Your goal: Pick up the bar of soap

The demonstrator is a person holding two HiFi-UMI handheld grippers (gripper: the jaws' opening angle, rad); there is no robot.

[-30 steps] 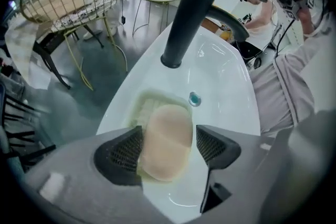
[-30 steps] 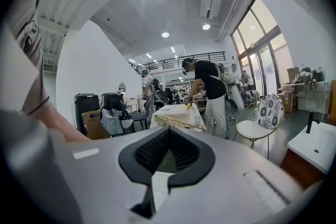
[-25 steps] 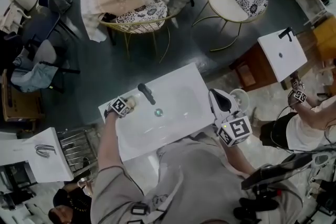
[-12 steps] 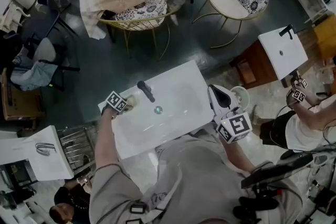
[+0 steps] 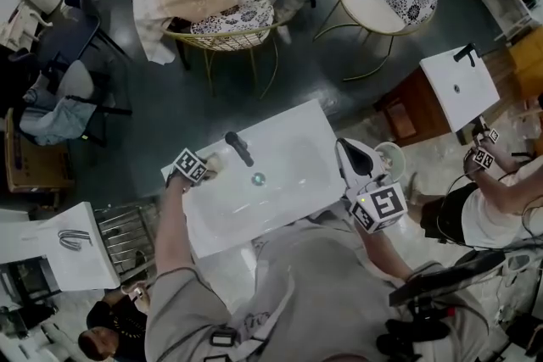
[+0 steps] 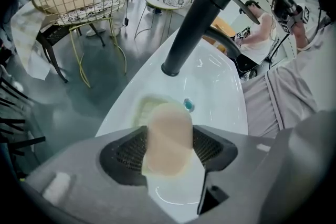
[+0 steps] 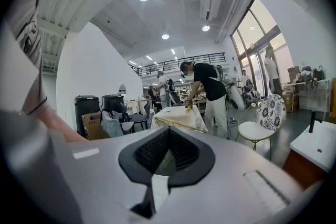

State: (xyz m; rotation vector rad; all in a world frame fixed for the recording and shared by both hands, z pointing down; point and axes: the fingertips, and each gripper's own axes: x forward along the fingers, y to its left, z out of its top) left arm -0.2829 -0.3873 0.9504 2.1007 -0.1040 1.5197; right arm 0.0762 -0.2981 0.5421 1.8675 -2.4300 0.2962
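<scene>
Left gripper (image 6: pixel 167 150): jaws clenched on the pale peach, rounded bar of soap (image 6: pixel 169 134), ribbed pads pressing its two long flanks. The bar is held just above the rim of the white ceramic sink (image 6: pixel 223 89), beside the matte black tap (image 6: pixel 194 29).

Right gripper (image 7: pixel 167 152): jaws drawn together, nothing between them, held off to the side.

Judgement: the soap looks light and stiff, but likely slick. The flat flanks are the best hold; squeezing hard could squirt it out.
</scene>
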